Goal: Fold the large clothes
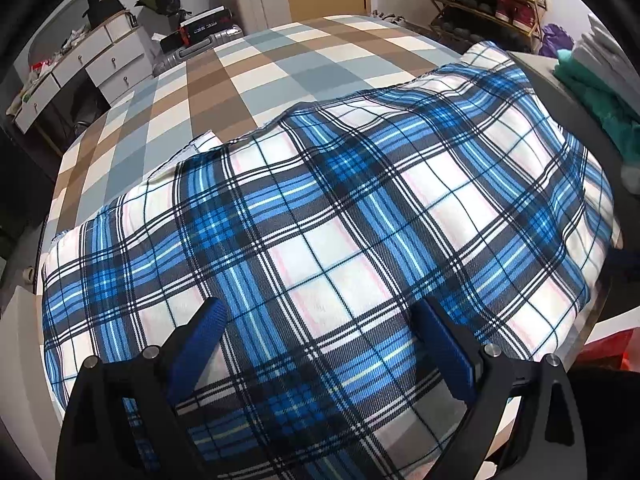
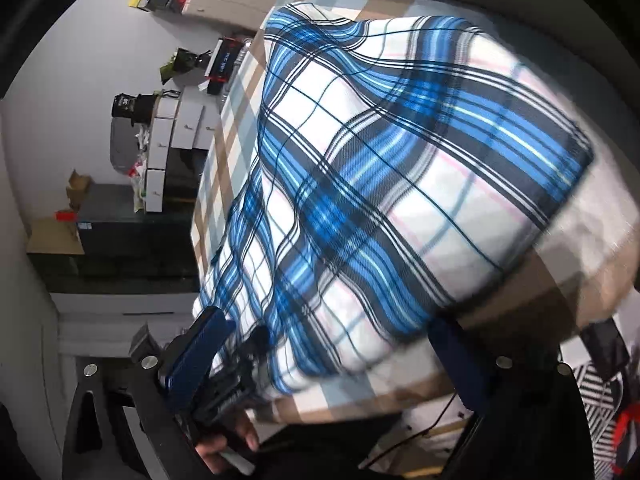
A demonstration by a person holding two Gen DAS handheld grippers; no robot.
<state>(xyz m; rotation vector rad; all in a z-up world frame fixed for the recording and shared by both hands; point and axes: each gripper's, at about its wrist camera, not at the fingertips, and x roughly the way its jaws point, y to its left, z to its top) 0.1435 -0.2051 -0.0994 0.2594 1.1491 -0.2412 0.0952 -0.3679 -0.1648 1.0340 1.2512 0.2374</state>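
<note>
A home bedroom: checked bed [image 1: 280, 64], drawer unit [image 1: 88, 68], shoe rack [image 1: 492, 4]

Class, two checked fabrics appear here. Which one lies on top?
The blue plaid garment lies on top; its checks are blue, white and black. The bedsheet beneath has brown, grey and cream squares.

Dark box [image 1: 206, 26] behind the bed: pale lettering runs along its long side, too blurred to read.
Black container [image 1: 103, 0] on the white drawer unit: a small pale mark sits near its top, not legible.
Same dark box, right wrist view [image 2: 225, 58]: pale lettering shows on its face, unreadable.
Everything else: no text, brand or number can be read.
</note>
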